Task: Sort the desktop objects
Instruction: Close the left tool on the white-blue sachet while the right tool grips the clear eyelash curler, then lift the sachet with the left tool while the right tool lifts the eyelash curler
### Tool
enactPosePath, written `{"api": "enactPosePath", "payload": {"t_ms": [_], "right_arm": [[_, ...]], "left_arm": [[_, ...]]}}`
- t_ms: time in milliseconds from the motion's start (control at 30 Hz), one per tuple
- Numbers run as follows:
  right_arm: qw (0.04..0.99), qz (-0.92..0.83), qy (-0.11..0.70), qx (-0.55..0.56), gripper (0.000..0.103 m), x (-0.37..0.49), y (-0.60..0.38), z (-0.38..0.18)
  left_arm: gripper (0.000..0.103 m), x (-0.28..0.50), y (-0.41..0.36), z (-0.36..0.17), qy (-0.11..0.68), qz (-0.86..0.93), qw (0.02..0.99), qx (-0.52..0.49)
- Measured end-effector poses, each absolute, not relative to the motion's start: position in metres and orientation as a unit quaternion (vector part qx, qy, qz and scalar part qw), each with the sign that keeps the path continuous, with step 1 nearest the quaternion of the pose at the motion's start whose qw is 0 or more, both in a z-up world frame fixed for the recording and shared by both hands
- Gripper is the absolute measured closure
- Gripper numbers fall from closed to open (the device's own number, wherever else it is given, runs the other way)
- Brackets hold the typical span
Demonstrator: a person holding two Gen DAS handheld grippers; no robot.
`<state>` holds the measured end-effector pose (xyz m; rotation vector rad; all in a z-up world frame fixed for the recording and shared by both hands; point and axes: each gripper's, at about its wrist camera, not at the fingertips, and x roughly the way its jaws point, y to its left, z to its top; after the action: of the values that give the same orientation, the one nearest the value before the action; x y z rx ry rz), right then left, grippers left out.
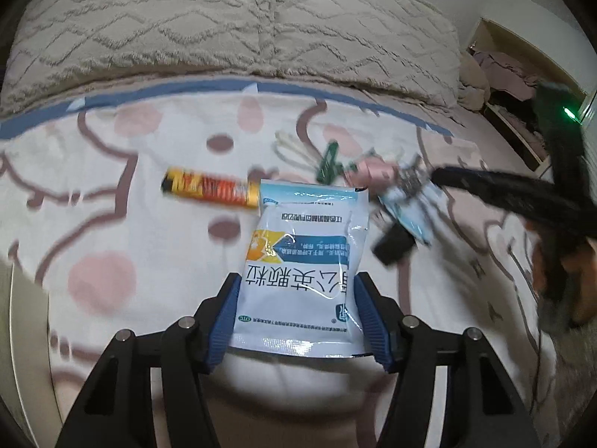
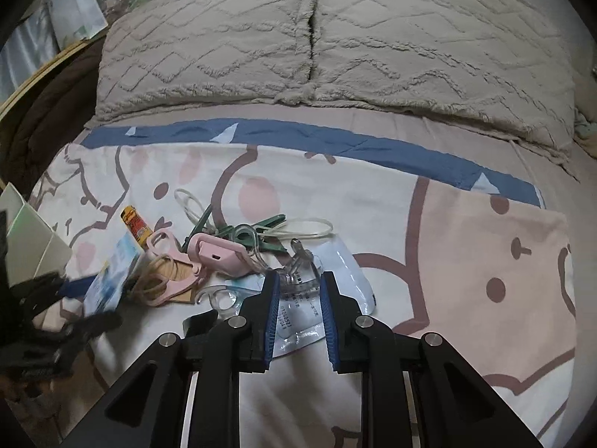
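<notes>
My left gripper (image 1: 296,295) has its blue-padded jaws clamped on the sides of a white and blue medicine sachet with printed characters (image 1: 304,261), holding it above the cartoon-printed white and pink bedsheet (image 1: 123,246). My right gripper (image 2: 299,298) has its jaws drawn close on a clear plastic sealed pouch with printed text (image 2: 298,310); the pads press its sides, and its far end seems to rest on the sheet.

Just beyond the sachet, toward the sheet's left edge, lies an orange and yellow tube (image 1: 211,188). Past the right gripper sits the cluttered pile near the sheet's middle: a pink rectangular plastic case (image 2: 216,252), a flat pink cut-out piece (image 2: 175,276) with tan twine (image 2: 156,278) over it, green plastic clothes pegs (image 2: 261,233) and clear looped bands (image 2: 298,229). How these overlap I cannot fully tell.

Farther off runs the sheet's blue border strip (image 2: 298,136), and beyond it two beige tufted pillows with zigzag pattern (image 2: 317,44) lie side by side.
</notes>
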<state>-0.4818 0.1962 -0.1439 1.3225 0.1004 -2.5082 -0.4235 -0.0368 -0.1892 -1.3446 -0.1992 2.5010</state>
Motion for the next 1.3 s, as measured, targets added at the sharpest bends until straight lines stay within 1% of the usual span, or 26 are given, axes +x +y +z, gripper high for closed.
{"api": "enactPosePath", "payload": {"t_ms": [33, 100, 133, 300, 433, 467, 500, 567, 600, 667, 700, 833, 1000, 1300], "right_arm": [[0.153, -0.873, 0.036, 0.462, 0.072, -0.483, 0.195, -0.145], [0.159, -0.871, 0.035, 0.463, 0.014, -0.485, 0.192, -0.146], [0.164, -0.871, 0.035, 0.461, 0.011, -0.484, 0.191, -0.145], [0.159, -0.872, 0.06, 0.458, 0.011, -0.487, 0.182, -0.146], [0.137, -0.871, 0.074, 0.466, 0.012, -0.494, 0.181, -0.151], [0.134, -0.871, 0.078, 0.466, 0.018, -0.496, 0.18, -0.152], [0.137, -0.868, 0.079, 0.47, 0.021, -0.497, 0.18, -0.155], [0.138, -0.862, 0.08, 0.48, 0.023, -0.5, 0.177, -0.162], [0.138, -0.861, 0.083, 0.482, 0.032, -0.501, 0.176, -0.164], [0.145, -0.858, 0.087, 0.484, 0.045, -0.5, 0.173, -0.17], [0.145, -0.861, 0.084, 0.481, 0.05, -0.499, 0.174, -0.17], [0.141, -0.865, 0.084, 0.474, 0.052, -0.497, 0.175, -0.17], [0.141, -0.869, 0.066, 0.47, 0.061, -0.49, 0.183, -0.162], [0.123, -0.864, 0.031, 0.487, 0.062, -0.469, 0.217, -0.16]], "left_arm": [[0.042, -0.416, -0.038, -0.191, -0.074, 0.865, 0.149, -0.473], [0.042, -0.4, -0.04, -0.194, -0.083, 0.858, 0.15, -0.483], [0.042, -0.393, -0.041, -0.195, -0.086, 0.856, 0.15, -0.487], [0.042, -0.361, -0.043, -0.2, -0.086, 0.848, 0.151, -0.501], [0.042, -0.332, -0.041, -0.202, -0.061, 0.848, 0.15, -0.505], [0.042, -0.326, -0.038, -0.203, -0.054, 0.847, 0.151, -0.506], [0.042, -0.319, -0.036, -0.205, -0.048, 0.846, 0.152, -0.508], [0.042, -0.308, -0.034, -0.208, -0.045, 0.844, 0.151, -0.512], [0.042, -0.304, -0.033, -0.209, -0.046, 0.844, 0.151, -0.513], [0.042, -0.298, -0.032, -0.211, -0.051, 0.842, 0.151, -0.515], [0.042, -0.295, -0.032, -0.213, -0.054, 0.842, 0.15, -0.516], [0.042, -0.295, -0.033, -0.214, -0.064, 0.843, 0.146, -0.515], [0.042, -0.294, -0.034, -0.214, -0.078, 0.844, 0.13, -0.514], [0.042, -0.29, -0.034, -0.213, -0.087, 0.846, 0.12, -0.512]]}}
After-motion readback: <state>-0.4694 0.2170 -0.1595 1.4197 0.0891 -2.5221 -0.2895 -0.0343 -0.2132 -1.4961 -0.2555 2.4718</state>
